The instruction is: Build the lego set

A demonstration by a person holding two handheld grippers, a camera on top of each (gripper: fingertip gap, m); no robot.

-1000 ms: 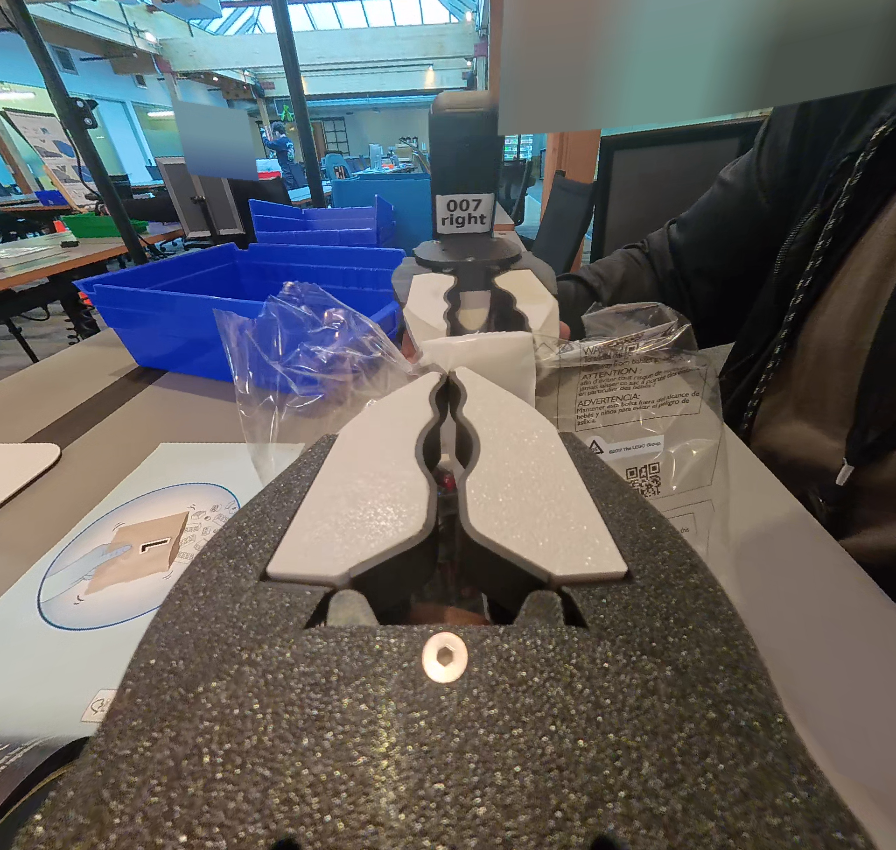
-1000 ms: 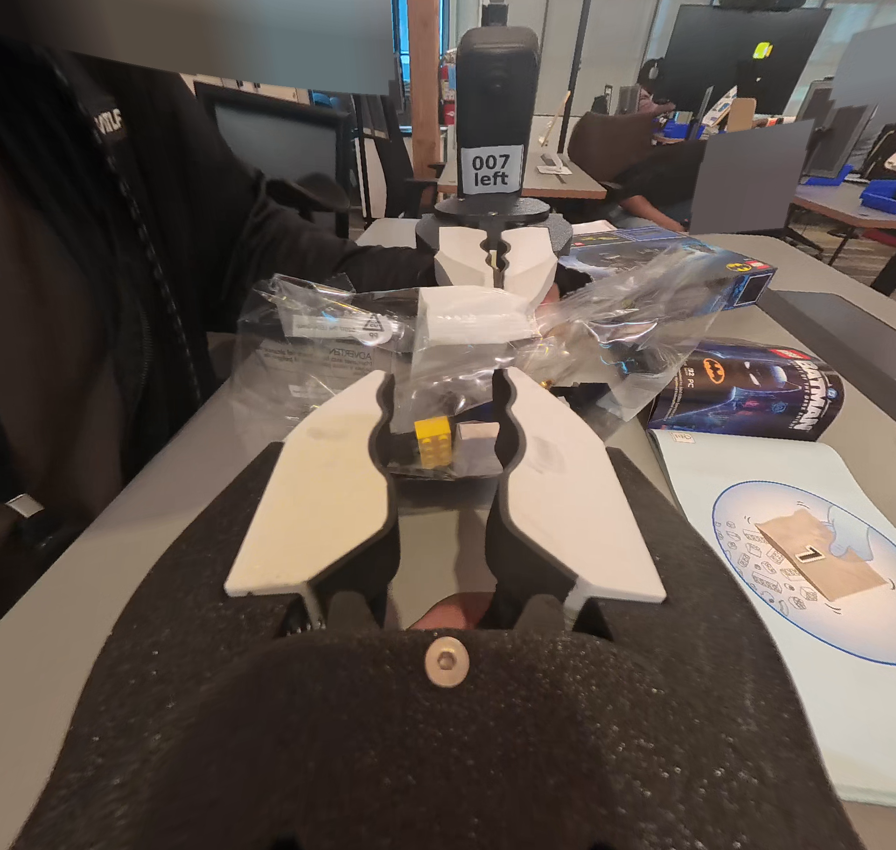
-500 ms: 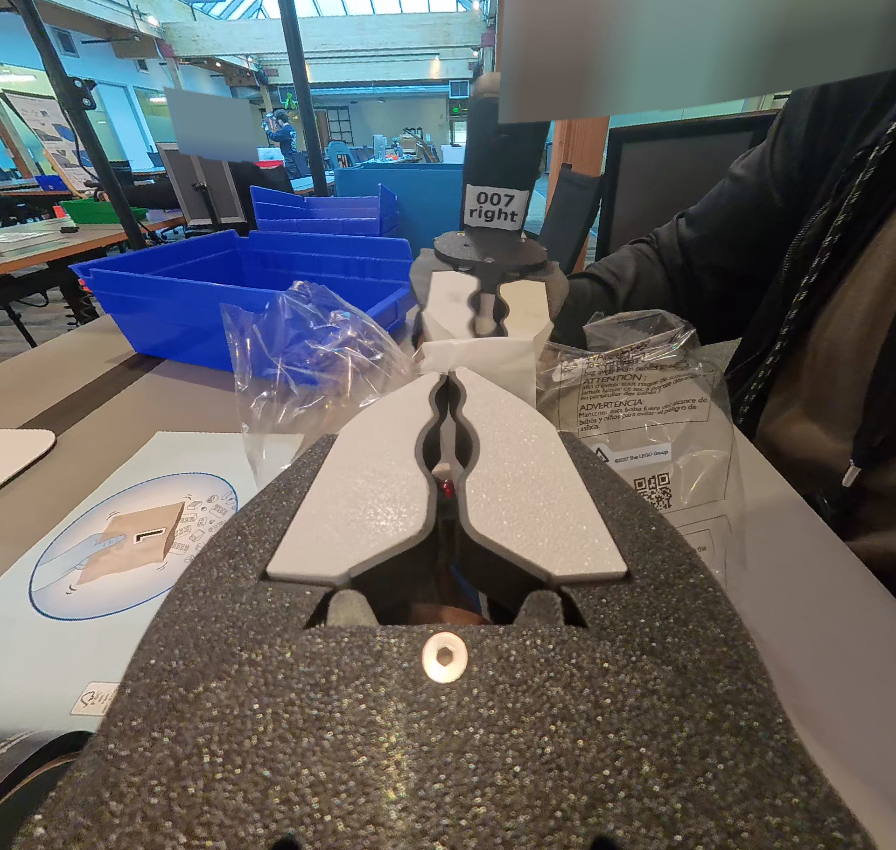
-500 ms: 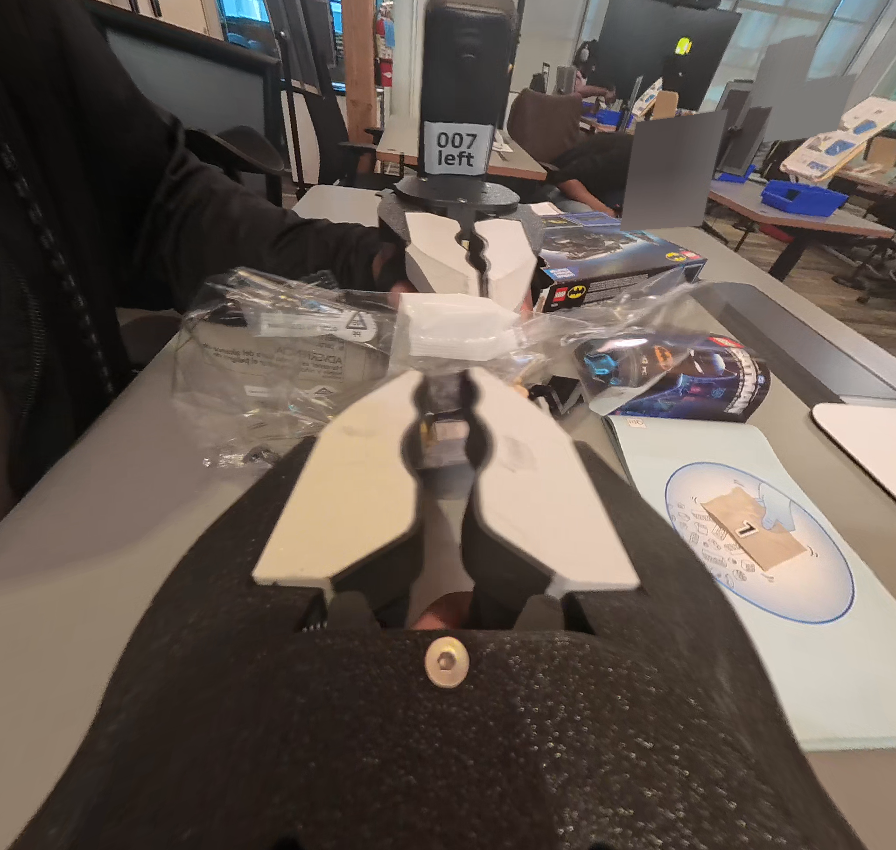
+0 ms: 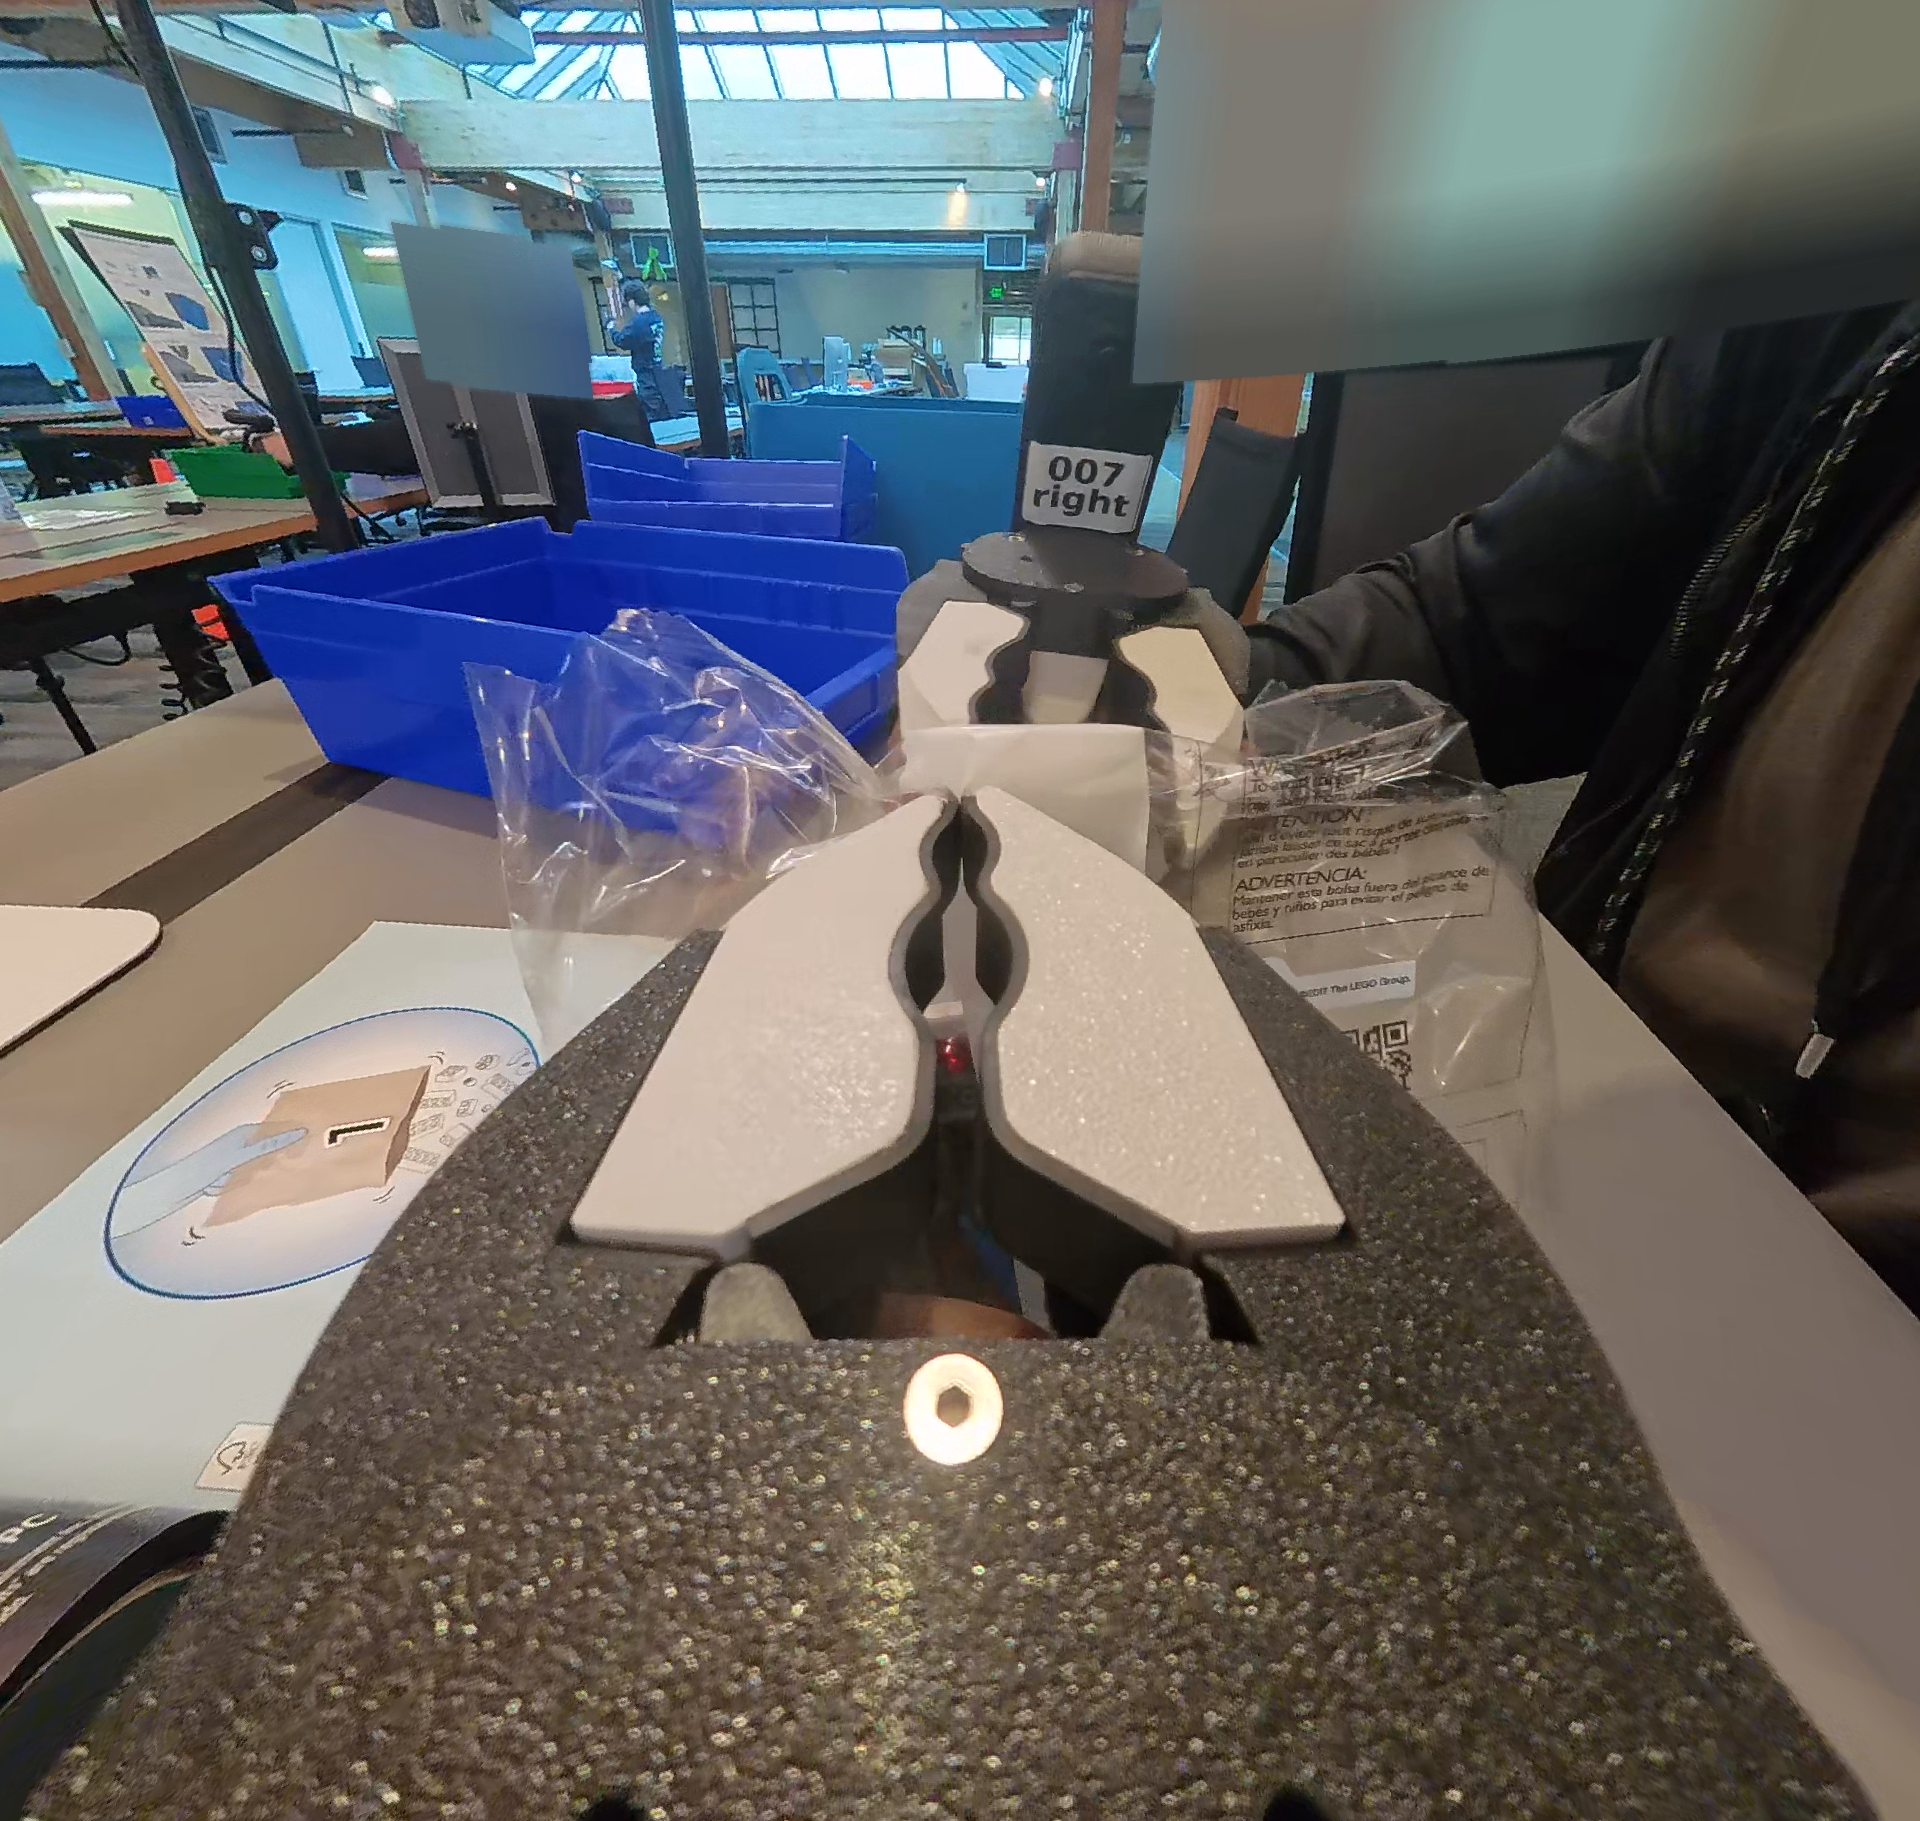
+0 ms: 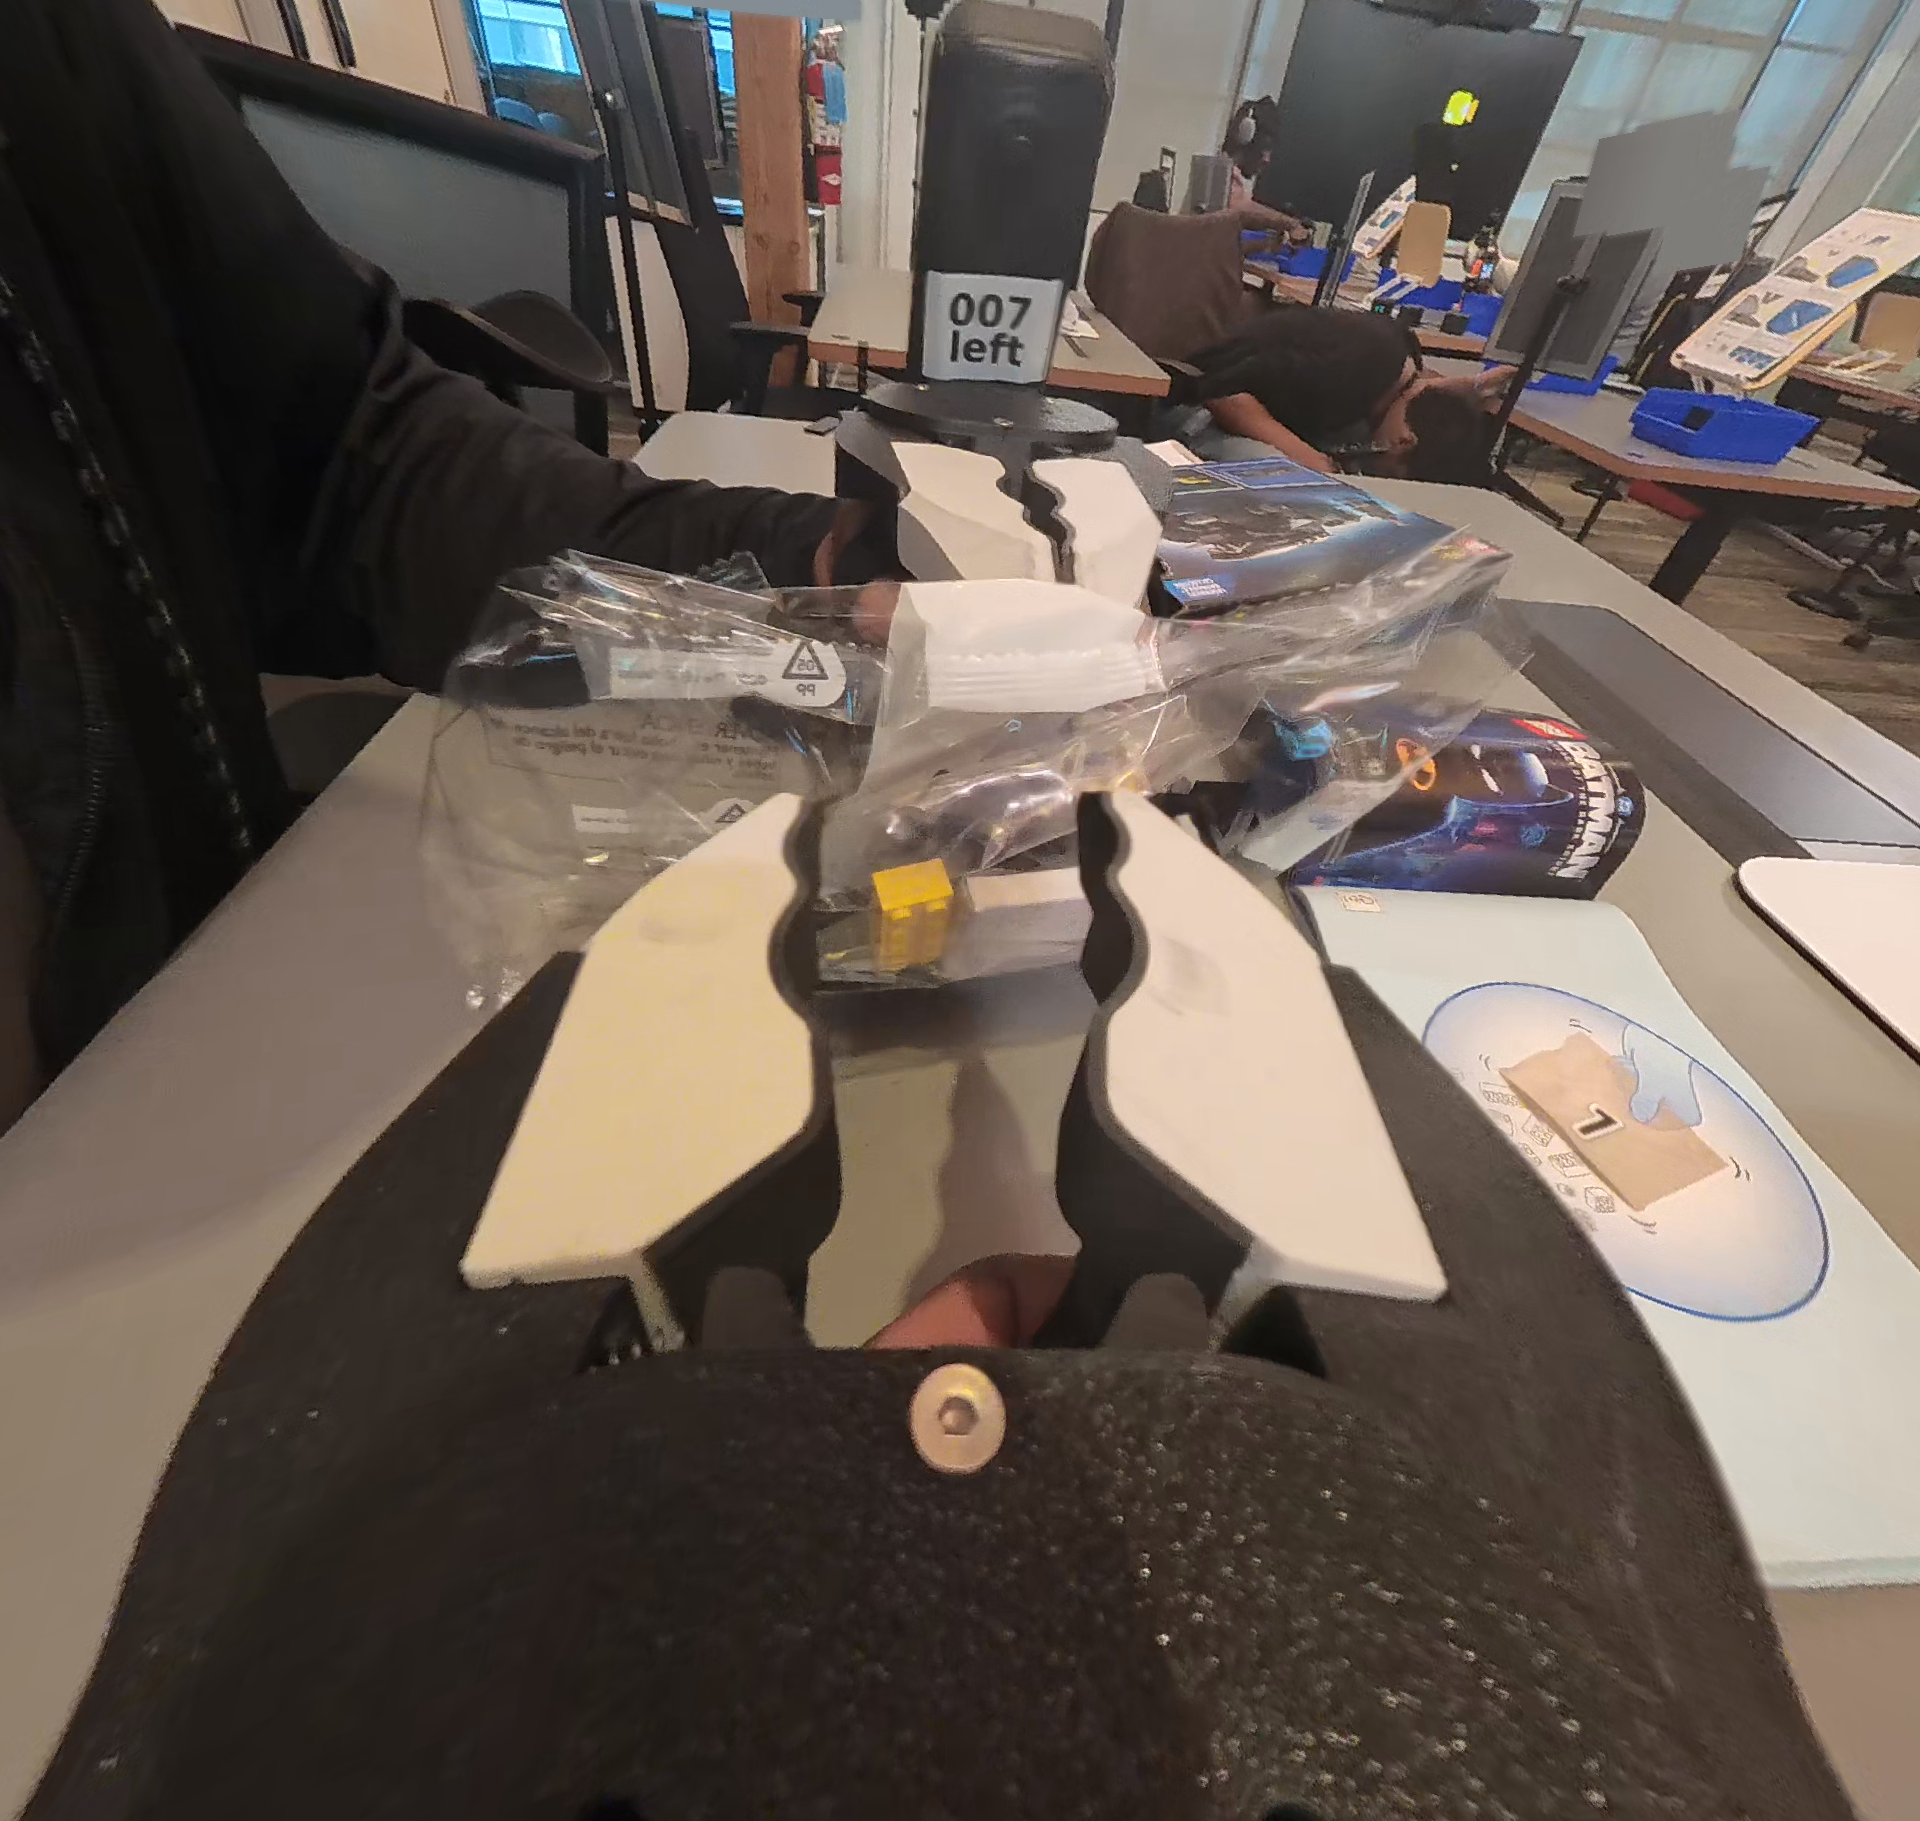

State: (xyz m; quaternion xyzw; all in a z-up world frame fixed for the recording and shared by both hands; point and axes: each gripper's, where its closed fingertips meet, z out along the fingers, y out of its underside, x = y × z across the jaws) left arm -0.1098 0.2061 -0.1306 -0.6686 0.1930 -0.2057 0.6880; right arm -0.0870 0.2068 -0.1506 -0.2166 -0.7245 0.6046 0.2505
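Grey table [image 6: 260,1044] in a big open workshop, desks and screens far behind. On it a clear plastic bag [image 6: 644,732] of small bricks is stretched between the two grippers. The left gripper [image 5: 958,807] has its jaws closed tight on the bag's white strip [image 5: 1039,784], pinching the top edge. The right gripper [image 6: 940,815] faces it from the other side with its jaws wide apart; the bag's lower part, with a yellow brick [image 6: 912,909] inside, sits between the fingers [image 6: 707,940], and they do not press on it. To the right in the right wrist view lie a dark box [image 6: 1475,815] and a pale blue booklet [image 6: 1403,961]. A blue bin [image 5: 540,649] stands far left in the left wrist view.
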